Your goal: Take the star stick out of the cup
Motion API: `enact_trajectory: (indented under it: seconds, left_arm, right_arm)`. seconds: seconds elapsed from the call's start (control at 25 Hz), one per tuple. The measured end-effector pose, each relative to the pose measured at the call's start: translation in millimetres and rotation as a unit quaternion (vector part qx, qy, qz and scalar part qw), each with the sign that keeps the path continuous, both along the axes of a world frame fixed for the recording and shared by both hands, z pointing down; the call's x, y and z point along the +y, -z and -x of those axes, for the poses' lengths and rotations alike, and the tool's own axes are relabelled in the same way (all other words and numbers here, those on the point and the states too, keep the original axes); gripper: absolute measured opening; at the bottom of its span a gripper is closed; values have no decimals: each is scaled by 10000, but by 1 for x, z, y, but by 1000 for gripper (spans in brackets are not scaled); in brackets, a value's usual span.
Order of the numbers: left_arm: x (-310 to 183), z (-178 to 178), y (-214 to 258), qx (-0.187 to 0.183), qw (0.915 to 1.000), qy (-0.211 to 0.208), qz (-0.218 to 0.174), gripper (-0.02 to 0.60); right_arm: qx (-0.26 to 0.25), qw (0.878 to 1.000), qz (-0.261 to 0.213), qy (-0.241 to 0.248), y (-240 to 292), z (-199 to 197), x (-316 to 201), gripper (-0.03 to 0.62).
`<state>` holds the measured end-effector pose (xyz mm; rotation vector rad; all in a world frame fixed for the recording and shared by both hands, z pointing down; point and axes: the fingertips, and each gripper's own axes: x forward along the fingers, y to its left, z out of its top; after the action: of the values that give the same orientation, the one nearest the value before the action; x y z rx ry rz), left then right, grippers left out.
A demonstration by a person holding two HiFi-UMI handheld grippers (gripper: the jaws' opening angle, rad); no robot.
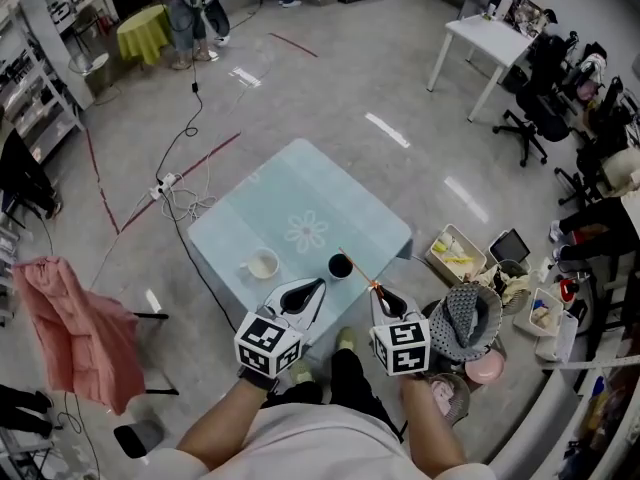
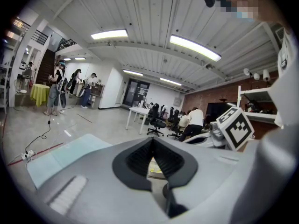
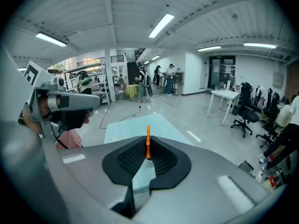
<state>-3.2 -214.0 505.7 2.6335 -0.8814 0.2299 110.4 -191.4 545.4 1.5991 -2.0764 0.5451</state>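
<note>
**A:** Right gripper view first: how does the right claw (image 3: 148, 143) stand?

**B:** Pressed onto the stick (image 3: 148, 130). The orange shaft stands up from between the black pads (image 3: 129, 161), with the pale blue tabletop (image 3: 135, 125) beyond it.

**A:** And in the head view?

**B:** The right claw (image 1: 379, 290) pinches the stick (image 1: 360, 271) at its near end. The shaft slants ahead and to the left of the tips and crosses the rim of the dark cup (image 1: 341, 266), which sits just ahead of that claw. I cannot tell whether the far end is inside the cup or above it. The star is too small to make out.

**A:** The left claw?

**B:** In the left gripper view, the left claw (image 2: 153, 140) has its tips pressed together with nothing between them. In the head view, the left claw (image 1: 318, 285) is just left of the right claw, by the near edge of the tabletop (image 1: 300, 193).

**A:** What lies ahead of it?

**B:** A white cup (image 1: 262, 264), just ahead and to its left, apart from the dark cup. Further ahead is a flower print (image 1: 306, 230) in the tabletop's middle. Past the tabletop is grey floor (image 1: 330, 88) with a cable (image 1: 185, 133) trailing to the left. Far off to the right stand a white desk (image 1: 490, 38) and black chairs (image 1: 535, 118).
</note>
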Motion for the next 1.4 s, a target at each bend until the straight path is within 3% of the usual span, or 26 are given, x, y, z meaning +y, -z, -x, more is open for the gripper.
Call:
enact_trajectory:
  seconds: [0.48,0.96,1.4]
  left_arm:
    - [3,11,56,141,9991,6,-412,6]
    - [-2,21,113,319,9954,70,-900,6]
    - [-2,26,146,429,9921,104,-1176,6]
  right_arm:
    - [-127,9969,-776,22,78,12,0,31]
    - [-263,9850,-1700,127,157,23,-2,31]
    - [-362,9760,-2138,182,196,26,1,31]
